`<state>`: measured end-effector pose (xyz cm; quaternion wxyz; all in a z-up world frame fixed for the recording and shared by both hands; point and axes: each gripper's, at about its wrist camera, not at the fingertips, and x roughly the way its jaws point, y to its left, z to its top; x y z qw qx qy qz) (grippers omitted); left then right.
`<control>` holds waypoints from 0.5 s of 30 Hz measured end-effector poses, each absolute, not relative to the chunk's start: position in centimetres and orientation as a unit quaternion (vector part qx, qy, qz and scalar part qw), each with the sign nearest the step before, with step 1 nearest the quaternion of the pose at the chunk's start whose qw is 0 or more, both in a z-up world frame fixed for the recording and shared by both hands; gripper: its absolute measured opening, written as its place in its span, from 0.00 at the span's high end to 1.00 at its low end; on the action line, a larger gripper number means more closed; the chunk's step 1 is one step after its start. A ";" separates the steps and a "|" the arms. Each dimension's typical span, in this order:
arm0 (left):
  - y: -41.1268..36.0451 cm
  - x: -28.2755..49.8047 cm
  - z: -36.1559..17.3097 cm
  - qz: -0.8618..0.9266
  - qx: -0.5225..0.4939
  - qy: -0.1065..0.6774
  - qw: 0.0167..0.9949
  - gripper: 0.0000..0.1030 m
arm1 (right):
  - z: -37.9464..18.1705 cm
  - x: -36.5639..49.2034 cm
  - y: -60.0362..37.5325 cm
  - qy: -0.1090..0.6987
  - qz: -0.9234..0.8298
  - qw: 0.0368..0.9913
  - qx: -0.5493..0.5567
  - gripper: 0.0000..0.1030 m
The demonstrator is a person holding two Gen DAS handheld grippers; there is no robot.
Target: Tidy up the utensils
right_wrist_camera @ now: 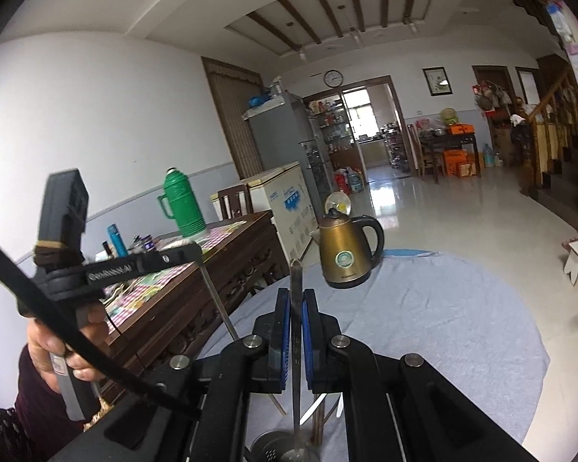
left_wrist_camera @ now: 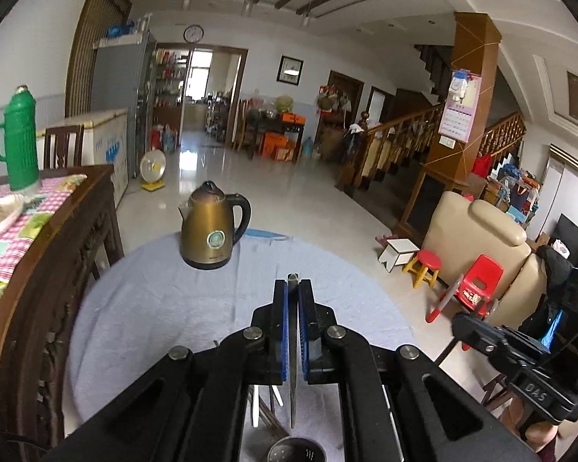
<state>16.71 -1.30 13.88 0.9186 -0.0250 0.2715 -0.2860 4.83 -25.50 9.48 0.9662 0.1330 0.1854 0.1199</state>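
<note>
Left hand-held gripper [left_wrist_camera: 293,288]: I have it clamped on a slim metal utensil [left_wrist_camera: 293,404].
Right hand-held gripper [right_wrist_camera: 296,300]: clamped on another utensil [right_wrist_camera: 296,365].
Holder [right_wrist_camera: 285,448]: below both; I judge neither is dropped in yet.
Left over: chopsticks [left_wrist_camera: 266,412] on the surface [left_wrist_camera: 154,308].

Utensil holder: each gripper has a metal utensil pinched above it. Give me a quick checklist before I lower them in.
1. Left gripper clamped on left utensil: ok.
2. Right gripper clamped on right utensil: ok.
3. Both utensils hang roughly vertical: ok.
4. Metal holder upright beneath them, mouth up: ok.
5. Free room inside the holder: cannot tell, mostly out of frame.
6. Kettle stands well away from the holder: ok.
</note>
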 end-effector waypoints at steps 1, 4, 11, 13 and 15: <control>-0.9 16.1 14.1 -0.287 -0.026 0.268 0.919 0.95 | 9.5 4.6 -25.0 0.189 0.124 0.965 0.130 0.94; -0.2 14.9 13.6 -0.287 -0.024 0.271 0.919 0.95 | 9.0 4.3 -23.5 0.201 0.131 0.964 0.118 0.94; 0.6 14.3 10.9 -0.284 -0.036 0.295 0.912 0.95 | 8.1 4.8 -21.5 0.216 0.140 0.960 0.109 0.94; 0.6 14.3 10.1 -0.282 -0.038 0.301 0.910 0.95 | 7.7 5.1 -21.4 0.221 0.141 0.959 0.110 0.94; 0.5 14.3 9.3 -0.279 -0.036 0.304 0.910 0.95 | 7.4 5.2 -21.1 0.226 0.141 0.958 0.108 0.94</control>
